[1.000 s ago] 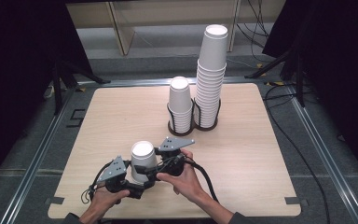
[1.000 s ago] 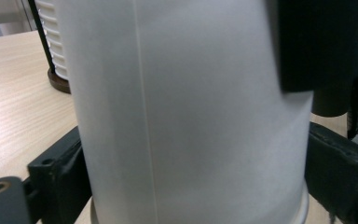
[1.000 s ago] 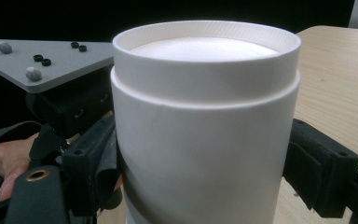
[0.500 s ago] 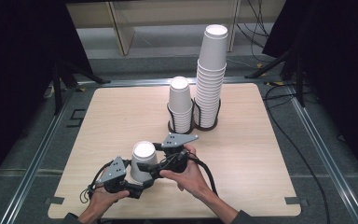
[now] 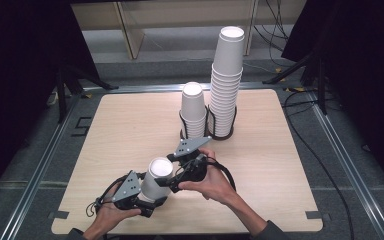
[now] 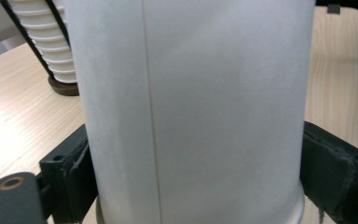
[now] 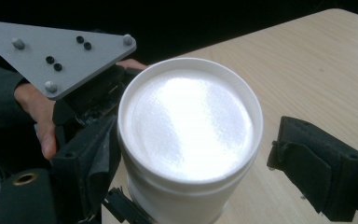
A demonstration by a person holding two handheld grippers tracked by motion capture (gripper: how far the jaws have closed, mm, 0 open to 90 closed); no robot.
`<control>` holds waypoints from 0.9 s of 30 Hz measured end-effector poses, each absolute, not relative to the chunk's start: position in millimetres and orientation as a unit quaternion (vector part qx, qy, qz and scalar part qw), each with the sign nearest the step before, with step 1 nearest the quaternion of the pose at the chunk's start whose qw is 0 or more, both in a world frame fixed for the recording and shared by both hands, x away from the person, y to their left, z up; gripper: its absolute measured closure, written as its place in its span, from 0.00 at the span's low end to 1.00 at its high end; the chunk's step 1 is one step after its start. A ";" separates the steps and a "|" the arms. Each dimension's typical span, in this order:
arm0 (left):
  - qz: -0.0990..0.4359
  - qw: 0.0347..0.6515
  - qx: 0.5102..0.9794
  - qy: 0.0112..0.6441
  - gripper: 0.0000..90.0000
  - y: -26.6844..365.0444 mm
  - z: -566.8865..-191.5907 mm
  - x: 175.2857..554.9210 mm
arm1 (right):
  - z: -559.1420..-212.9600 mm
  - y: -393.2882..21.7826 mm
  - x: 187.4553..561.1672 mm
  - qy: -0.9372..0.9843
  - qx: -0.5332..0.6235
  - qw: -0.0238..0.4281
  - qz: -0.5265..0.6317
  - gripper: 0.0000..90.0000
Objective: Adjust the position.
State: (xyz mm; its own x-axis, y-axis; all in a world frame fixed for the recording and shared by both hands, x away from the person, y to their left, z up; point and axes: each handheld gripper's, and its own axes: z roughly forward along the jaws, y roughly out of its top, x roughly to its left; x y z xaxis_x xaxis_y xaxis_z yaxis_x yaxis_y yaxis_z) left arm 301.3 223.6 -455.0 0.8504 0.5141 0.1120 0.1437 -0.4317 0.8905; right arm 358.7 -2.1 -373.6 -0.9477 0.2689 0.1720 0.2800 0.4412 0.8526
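Note:
A white paper cup [image 5: 156, 179] stands base-up near the table's front edge. My left gripper [image 5: 149, 196] holds it low on its wall. In the left gripper view the cup [image 6: 191, 107] has a black pad [image 6: 72, 175] pressed on each side; these jaws have just been closing on it. My right gripper [image 5: 174, 181] sits at the cup's right, level with its upturned base [image 7: 189, 121]. Its jaws straddle that base: the left one lies against the cup and the right pad [image 7: 319, 163] stands off it. The right gripper [image 7: 191, 158] is open.
A black wire holder [image 5: 215, 131] at the table's middle back holds a short cup stack [image 5: 194, 109] and a tall one [image 5: 227, 80]. Bare wood [image 5: 125, 130] lies to the left and right of my hands. Metal rails [image 5: 45, 165] border the table.
The left jaws have come in against the cup's wall. My right gripper has lifted and drawn slightly right, and the cup has shifted a little with it.

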 end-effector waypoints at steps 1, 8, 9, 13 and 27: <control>0.187 0.492 0.828 0.194 0.12 222.5 -455.6 301.0 | -373.0 -2.2 357.8 -0.853 -0.164 0.007 -0.495 0.17; 0.187 0.464 0.850 0.162 0.12 217.2 -458.5 298.6 | -378.2 4.8 354.6 -0.881 -0.126 -0.001 -0.456 0.17; 0.191 0.459 0.853 0.159 0.12 216.3 -458.9 297.5 | -379.1 6.0 353.8 -0.884 -0.125 0.001 -0.450 0.17; 0.186 0.454 0.859 0.145 0.12 213.5 -461.4 296.7 | -382.8 10.2 351.8 -0.893 -0.117 0.003 -0.434 0.18; 0.199 0.471 0.848 0.143 0.07 215.1 -463.1 296.4 | -384.2 8.0 353.1 -0.896 -0.099 0.018 -0.433 0.26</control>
